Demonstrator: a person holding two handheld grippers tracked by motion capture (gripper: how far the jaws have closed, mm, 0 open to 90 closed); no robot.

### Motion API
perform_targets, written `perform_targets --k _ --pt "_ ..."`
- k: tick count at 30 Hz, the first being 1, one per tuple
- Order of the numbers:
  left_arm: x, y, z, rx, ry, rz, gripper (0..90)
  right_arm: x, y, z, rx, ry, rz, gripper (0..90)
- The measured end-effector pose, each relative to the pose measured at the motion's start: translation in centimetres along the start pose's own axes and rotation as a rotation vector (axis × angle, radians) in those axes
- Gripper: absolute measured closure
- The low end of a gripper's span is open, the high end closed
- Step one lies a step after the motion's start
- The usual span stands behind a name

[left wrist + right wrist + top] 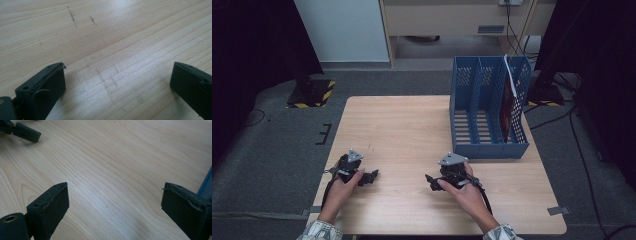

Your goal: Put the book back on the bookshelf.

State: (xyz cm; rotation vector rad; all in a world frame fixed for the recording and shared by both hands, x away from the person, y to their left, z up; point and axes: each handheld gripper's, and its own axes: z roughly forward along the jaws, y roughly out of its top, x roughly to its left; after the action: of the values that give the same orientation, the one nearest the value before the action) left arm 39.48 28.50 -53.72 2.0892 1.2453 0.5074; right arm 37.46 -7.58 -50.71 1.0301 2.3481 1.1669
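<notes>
File rack [488, 107] sits beyond right tool [430, 180] (jaws apart), not touching.

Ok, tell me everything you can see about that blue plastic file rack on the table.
The blue plastic file rack stands upright at the far right of the light wooden table. It has three slots split by perforated dividers, with a slatted floor. A dark red flat item leans in the rightmost slot. Neither gripper touches it.
</notes>
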Motion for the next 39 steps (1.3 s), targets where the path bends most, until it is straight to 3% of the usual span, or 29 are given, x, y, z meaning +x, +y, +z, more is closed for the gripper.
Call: perform_targets --k 11,14,28,39 --pt "0.0 0.0 0.0 0.001 -0.002 0.003 0.0 -0.4 -0.4 2.3 0.043 -0.016 0.045 8.6" --pt "0.0 0.0 0.0 0.001 -0.002 0.003 0.0 -0.8 -0.5 2.7 0.048 -0.018 0.076 9.0" --pt "0.0 0.0 0.0 0.000 -0.003 0.004 0.0 -1.1 -0.7 3.8 0.084 -0.056 0.096 8.5" --pt "0.0 0.1 0.0 0.002 -0.004 0.007 0.0 -0.8 -0.6 4.4 0.114 -0.134 0.086 5.3"
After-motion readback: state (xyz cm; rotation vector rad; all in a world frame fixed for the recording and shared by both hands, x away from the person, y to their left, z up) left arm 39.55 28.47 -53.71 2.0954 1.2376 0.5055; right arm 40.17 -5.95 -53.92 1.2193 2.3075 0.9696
